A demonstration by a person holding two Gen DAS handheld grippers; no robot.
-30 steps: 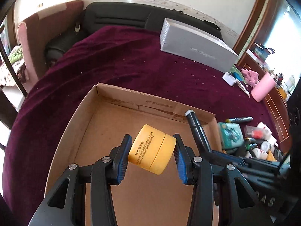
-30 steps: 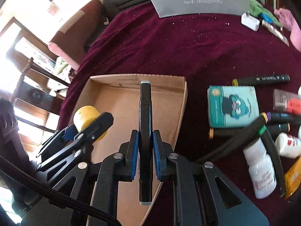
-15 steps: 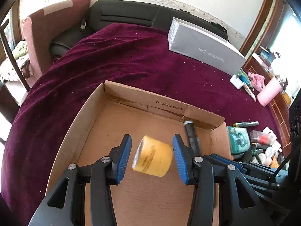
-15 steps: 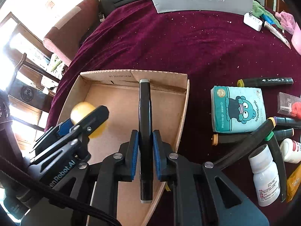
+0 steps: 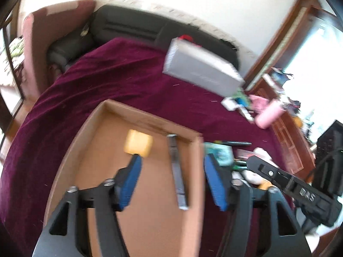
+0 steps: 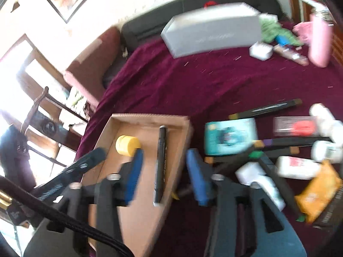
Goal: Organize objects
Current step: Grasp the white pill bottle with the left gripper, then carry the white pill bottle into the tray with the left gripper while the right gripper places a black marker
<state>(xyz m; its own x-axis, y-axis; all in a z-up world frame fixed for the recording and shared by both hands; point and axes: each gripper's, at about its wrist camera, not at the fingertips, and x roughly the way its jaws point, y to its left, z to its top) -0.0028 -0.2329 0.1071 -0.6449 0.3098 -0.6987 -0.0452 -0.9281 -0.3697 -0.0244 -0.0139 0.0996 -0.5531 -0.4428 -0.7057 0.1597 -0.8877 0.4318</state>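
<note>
A shallow cardboard box [image 5: 90, 132] [image 6: 100, 141] lies on the purple cloth. Inside it lie a yellow jar [image 5: 139, 143] [image 6: 127, 145] and a black marker [image 5: 177, 171] [image 6: 160, 165]. My left gripper [image 5: 172, 172] is open and empty, raised above the box near the jar and marker. My right gripper [image 6: 164, 167] is open and empty, above the marker. Both views are blurred by motion.
A grey shoe box [image 5: 201, 72] [image 6: 212, 30] stands at the back. To the right of the cardboard box lie a teal packet [image 6: 230, 136], several markers [image 6: 265, 108], white bottles [image 6: 297, 168], an orange packet [image 6: 319, 192] and a pink bottle [image 6: 320, 39].
My left gripper let go of the yellow jar, which now rests in the box. My right gripper opened and released the marker into the box. Both grippers pulled up and back.
</note>
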